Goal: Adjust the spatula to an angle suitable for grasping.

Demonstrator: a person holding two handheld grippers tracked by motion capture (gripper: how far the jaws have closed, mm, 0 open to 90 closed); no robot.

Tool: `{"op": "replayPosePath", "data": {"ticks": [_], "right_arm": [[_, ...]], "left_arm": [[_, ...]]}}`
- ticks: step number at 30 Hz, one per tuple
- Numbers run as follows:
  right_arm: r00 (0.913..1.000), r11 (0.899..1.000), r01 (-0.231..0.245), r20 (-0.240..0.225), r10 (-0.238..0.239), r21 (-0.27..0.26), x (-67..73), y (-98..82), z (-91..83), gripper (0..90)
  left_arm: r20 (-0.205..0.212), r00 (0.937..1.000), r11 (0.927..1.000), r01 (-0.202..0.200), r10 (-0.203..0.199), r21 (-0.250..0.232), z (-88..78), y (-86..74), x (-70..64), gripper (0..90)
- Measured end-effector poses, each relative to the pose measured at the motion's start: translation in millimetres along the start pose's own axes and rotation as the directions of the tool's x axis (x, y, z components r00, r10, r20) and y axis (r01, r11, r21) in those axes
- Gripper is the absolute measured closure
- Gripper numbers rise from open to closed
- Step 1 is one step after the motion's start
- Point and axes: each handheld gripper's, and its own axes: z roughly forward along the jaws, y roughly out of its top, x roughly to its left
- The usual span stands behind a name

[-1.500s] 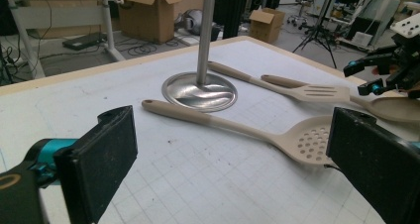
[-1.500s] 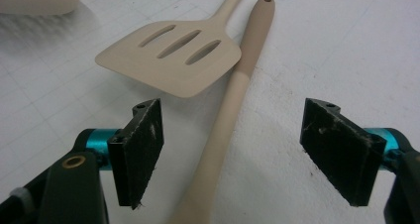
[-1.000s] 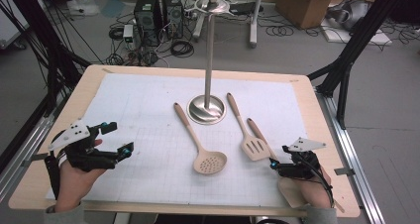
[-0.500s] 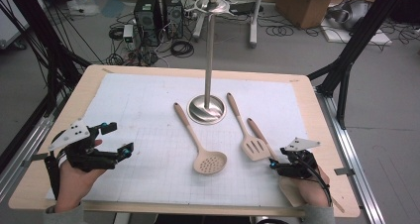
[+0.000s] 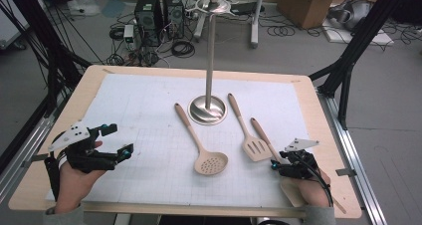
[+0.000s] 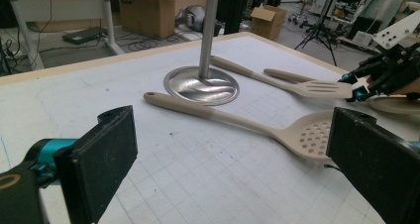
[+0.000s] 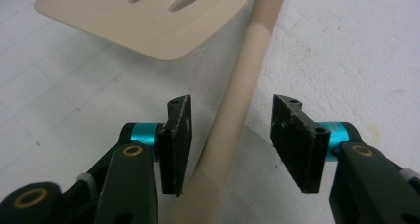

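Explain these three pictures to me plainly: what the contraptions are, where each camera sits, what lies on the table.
A person holds hand-operated tongs in each hand: the left tongs and right tongs. One picture looks down from above; the others come from cameras riding on each pair. On the white gridded mat stand a silver metal stand with a round base, a beige perforated skimmer spoon, a beige slotted spatula and a third beige utensil handle. That handle lies between the right tongs' pads, which have just been closing but do not yet press it. The left tongs are open.

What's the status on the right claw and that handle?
Right claw closing, astride handle, pads not yet touching. Left claw open, holding nothing. Spatula just ahead, clear of the jaws.
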Motion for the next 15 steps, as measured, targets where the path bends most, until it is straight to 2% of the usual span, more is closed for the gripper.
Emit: {"op": "replayPosePath", "data": {"ticks": [5, 15], "right_arm": [[0.9998, 1.000, -0.014, -0.015, 0.014, 0.002, -2.5, -0.1, 0.8, 51.3], [0.9992, 1.000, -0.028, -0.029, 0.028, 0.004, -3.3, -0.4, 1.0, 52.6]], "left_arm": [[-0.007, 0.9999, 0.9999, 0.009, -0.010, -0.011, -3.5, -1.0, 4.2, 6.0], [-0.014, 0.9998, 0.9998, 0.010, -0.010, -0.015, -5.2, -0.4, 4.4, 6.1]]}}
